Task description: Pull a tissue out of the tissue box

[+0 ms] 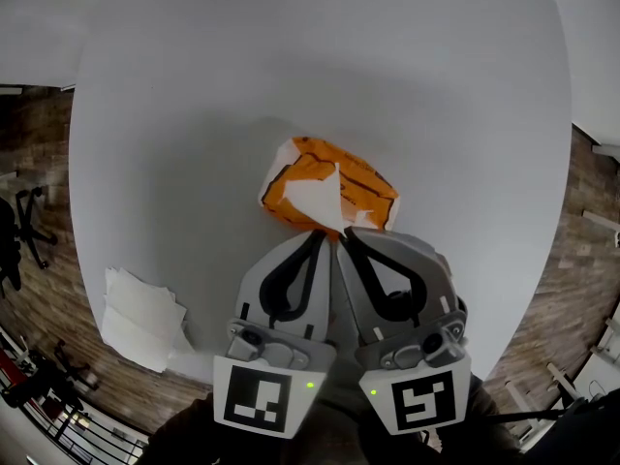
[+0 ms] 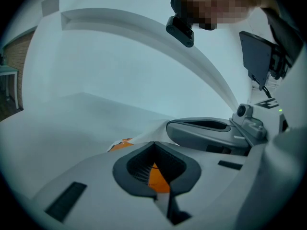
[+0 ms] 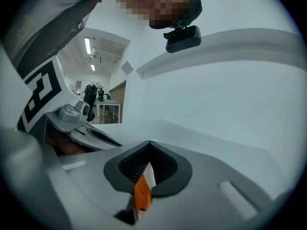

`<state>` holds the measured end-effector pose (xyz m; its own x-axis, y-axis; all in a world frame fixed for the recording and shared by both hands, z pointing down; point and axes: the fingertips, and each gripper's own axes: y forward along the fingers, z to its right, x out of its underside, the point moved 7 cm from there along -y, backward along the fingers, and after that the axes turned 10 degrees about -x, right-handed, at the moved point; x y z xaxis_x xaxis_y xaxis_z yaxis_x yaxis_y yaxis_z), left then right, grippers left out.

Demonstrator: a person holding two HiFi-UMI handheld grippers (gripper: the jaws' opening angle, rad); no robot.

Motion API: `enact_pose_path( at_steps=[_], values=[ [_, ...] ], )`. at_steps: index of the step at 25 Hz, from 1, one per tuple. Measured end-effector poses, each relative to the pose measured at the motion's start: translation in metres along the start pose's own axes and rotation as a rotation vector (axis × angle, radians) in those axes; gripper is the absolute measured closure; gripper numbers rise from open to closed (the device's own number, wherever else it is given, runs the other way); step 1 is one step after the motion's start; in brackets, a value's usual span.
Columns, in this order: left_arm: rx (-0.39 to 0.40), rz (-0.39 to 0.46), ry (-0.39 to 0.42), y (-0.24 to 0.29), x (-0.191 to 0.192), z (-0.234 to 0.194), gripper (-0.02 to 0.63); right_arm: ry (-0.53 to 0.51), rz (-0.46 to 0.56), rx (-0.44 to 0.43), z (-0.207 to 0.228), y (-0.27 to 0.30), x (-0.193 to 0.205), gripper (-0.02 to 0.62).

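An orange tissue pack lies in the middle of the round white table. A white tissue sticks out of its top. Both grippers meet at the pack's near edge, side by side. My left gripper is shut, and the orange wrap shows pinched between its pads. Against it on the right, my right gripper is shut as well. A white strip of tissue over a bit of orange wrap sits in its pads. The left gripper view shows one more corner of the pack.
A loose pile of white tissues lies near the table's front left edge. Beyond the table's rim is a wooden floor, with a black office chair at the far left.
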<state>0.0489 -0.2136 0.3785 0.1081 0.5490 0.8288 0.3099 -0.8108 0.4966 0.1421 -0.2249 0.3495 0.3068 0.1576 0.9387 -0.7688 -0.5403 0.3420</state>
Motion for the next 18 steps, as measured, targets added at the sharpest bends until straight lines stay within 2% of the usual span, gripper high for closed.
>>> enact_pose_path(
  at_steps=[18],
  values=[
    [-0.029,-0.031,-0.044,0.011,0.014,0.0,0.606,-0.018,0.08,-0.023,-0.01,-0.024,-0.033,0.592]
  ],
)
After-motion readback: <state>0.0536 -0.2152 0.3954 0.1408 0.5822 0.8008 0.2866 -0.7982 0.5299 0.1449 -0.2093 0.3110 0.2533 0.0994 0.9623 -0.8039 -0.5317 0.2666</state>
